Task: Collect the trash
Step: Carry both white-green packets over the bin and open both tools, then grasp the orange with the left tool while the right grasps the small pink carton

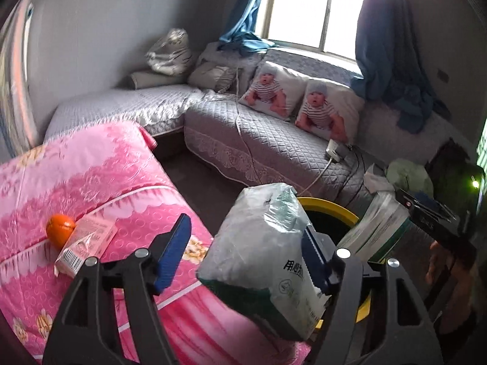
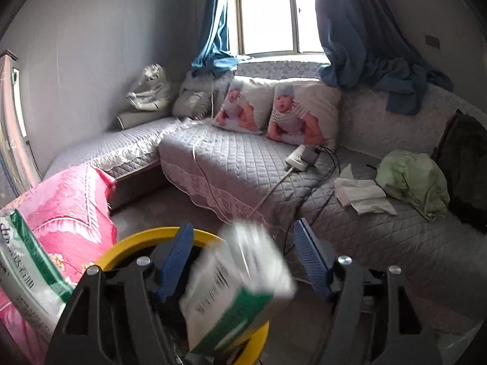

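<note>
Sofa (image 2: 243, 164): grey quilted corner piece, fills the far half of both views from 9 to 3 o'clock under the window (image 2: 268, 12); its lace-trimmed front edge runs diagonally toward 5 o'clock.

Floor (image 2: 170, 210): a bare dark strip lies between the sofa's front edge and the pink cover, the only open lane, narrowing toward the bin.

Pink cover (image 1: 91, 176): floral, padded, at 8 o'clock in the left view; its near corner drops off just beside the bin. An orange (image 1: 60, 229) and a small pink carton (image 1: 88, 243) lie touching each other on it.

Bin (image 2: 143, 237): yellow-rimmed, dark inside, at 6 o'clock in the right view, directly beneath both claws.

Left packet (image 1: 268, 249): white and green plastic tissue pack, tilted, over the bin rim.

Right packet (image 2: 240, 286): same kind, blurred, tilted, over the bin mouth.

Loose tissues (image 2: 362, 194) and a green bag (image 2: 414, 179): on the sofa seat at 3 o'clock.

Left claw (image 1: 246, 255): jaws spread wide; the left packet sits between them, against the right pad, clear of the left pad. Not gripped.

Right claw (image 2: 243, 261): jaws spread wide; the right packet hangs between the pads, touching neither that can be seen.
</note>
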